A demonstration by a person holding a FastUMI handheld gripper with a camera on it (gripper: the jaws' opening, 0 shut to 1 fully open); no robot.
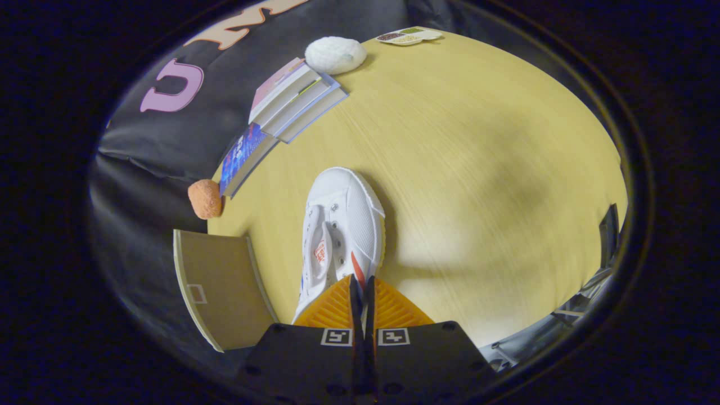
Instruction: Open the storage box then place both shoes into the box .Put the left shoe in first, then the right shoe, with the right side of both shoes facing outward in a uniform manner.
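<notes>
Brown board panel (222, 289): a flat, tan-brown card or wood flap just left of the fingers, standing at the table's near edge; likely the storage box's lid or wall, though the box's inside is hidden, so its contents cannot be told.
Orange sponge ball (205, 198): a rough round lump beyond the panel, beside the leaning books (284, 115).
White canvas shoe (340, 233): laced sneaker with a red mark on the tongue, toe pointing away, heel end between the fingers.
Gripper (361, 295): fingers drawn nearly together, pinching the shoe's heel collar edge between them.
Step in hand: carrying the gripped shoe toward the box; keep the pinch firm on the thin collar, hold the shoe level, and turn it so its right side faces outward before lowering.
Yellow wooden table (478, 169): bare ahead of the shoe.
White divided dish (409, 36): far across the table, small compartments holding dark and pale grains.
</notes>
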